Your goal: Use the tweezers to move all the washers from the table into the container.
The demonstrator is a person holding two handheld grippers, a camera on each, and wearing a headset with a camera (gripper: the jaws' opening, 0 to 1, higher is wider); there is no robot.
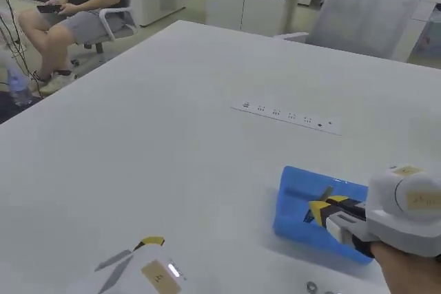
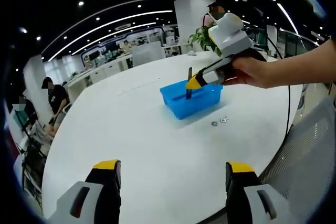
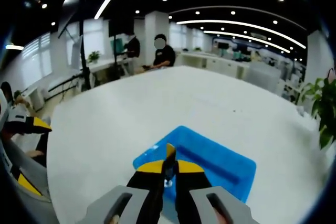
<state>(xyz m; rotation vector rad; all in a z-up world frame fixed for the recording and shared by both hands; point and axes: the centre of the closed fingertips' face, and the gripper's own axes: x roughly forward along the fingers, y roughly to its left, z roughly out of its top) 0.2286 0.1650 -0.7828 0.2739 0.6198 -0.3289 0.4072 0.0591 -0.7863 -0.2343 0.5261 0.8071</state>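
So the two washers (image 2: 214,124) left to grab lie flat on the table (image 2: 131,129), side by side, just outside the blue container (image 2: 181,109). In the left gripper view they're off its lower-right corner. In the head view they're right at the bottom edge of the frame, below the container's near wall. That's the bit your next move turns on, I'd say. Your right gripper (image 2: 197,82) is clamped tight on the tweezers (image 2: 189,82), and they point almost straight down into the container, tips inside its walls. So the washers are on the far side of that wall from the tips, toward you. My guess is you'd have to lift up and over the rim and come back toward the bottom of the head view, keeping the tweezers close to upright. In the right gripper view there's a tiny shiny speck near the tips, but I can't tell if it's a washer you're holding or one already lying inside. Your left gripper (image 2: 173,166) has its jaws spread wide with nothing in them, sits way off at the lower left of the head view, well apart from everything, so the right one is clearly the nearer.
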